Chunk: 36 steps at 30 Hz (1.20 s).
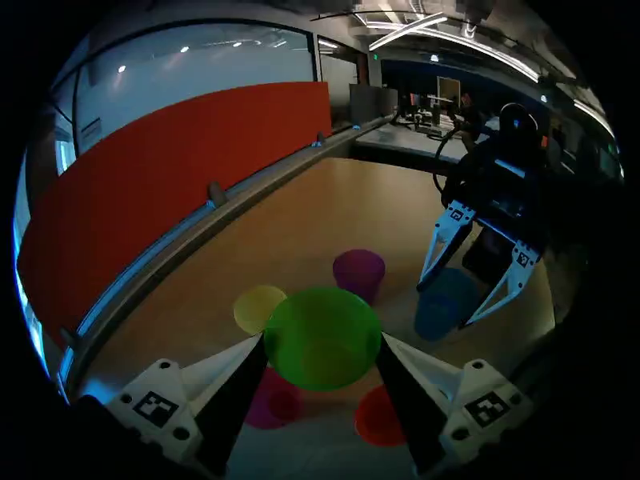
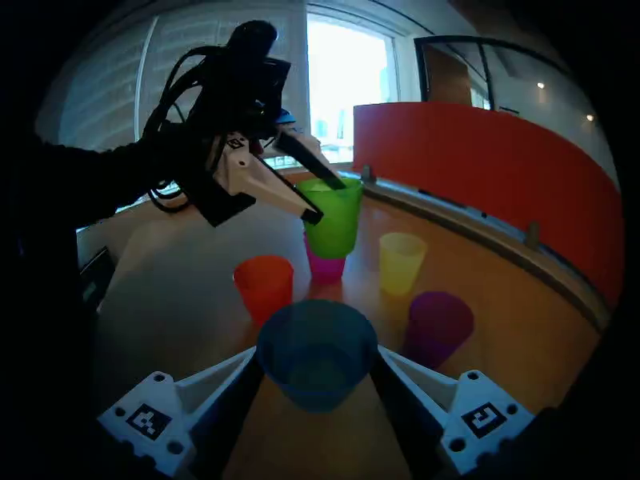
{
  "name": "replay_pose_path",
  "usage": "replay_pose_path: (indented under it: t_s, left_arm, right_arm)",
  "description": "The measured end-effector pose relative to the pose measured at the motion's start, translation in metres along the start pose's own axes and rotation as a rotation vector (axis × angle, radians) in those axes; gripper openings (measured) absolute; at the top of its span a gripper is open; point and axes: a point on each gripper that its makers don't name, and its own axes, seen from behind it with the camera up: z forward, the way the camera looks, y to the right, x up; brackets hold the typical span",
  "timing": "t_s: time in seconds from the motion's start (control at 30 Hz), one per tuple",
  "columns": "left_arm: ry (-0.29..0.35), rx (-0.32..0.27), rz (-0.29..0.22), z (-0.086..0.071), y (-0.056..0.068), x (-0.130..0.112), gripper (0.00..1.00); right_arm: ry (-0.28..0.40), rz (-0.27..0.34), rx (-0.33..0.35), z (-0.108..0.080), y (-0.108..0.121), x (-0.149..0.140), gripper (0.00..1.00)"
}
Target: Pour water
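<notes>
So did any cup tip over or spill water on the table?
Nothing looks wrong. The orange cup, yellow cup and purple cup stand upright, and the table looks dry. The left tongs hold the green cup up; the right tongs hold the blue cup.

A pale wooden counter (image 2: 184, 272) carries four upright plastic cups: an orange cup (image 2: 264, 286), a pink cup (image 2: 325, 268) and a yellow cup (image 2: 401, 260) in a loose row, with a purple cup (image 2: 438, 324) just beside the yellow one. A red partition (image 1: 176, 168) lines the counter's edge, and a bright window (image 2: 348, 72) stands behind.
</notes>
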Motion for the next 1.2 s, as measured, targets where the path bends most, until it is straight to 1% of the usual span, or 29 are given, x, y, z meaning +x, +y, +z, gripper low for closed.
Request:
replay_pose_path:
  t_s: [0.3,0.47,0.8,1.03,1.1,1.2]
  left_arm:
    - [0.126,0.051,-0.046,-0.035,0.008,0.022,0.89]
    - [0.185,0.092,-0.067,-0.055,0.006,0.027,0.89]
    - [0.268,0.132,-0.117,-0.086,0.004,0.033,0.89]
    - [0.345,0.146,-0.152,-0.100,0.003,0.039,0.89]
    - [0.366,0.150,-0.158,-0.103,0.005,0.041,0.89]
    - [0.390,0.147,-0.165,-0.107,0.010,0.043,0.89]
  right_arm:
    - [0.068,0.012,-0.066,-0.025,0.000,0.036,0.90]
    - [0.102,0.016,-0.085,-0.037,-0.003,0.054,0.90]
    - [0.149,0.001,-0.105,-0.051,-0.009,0.081,0.90]
    - [0.184,-0.006,-0.126,-0.060,-0.008,0.098,0.90]
    - [0.194,-0.009,-0.130,-0.062,-0.007,0.103,0.90]
    - [0.203,-0.014,-0.136,-0.066,-0.007,0.109,0.90]
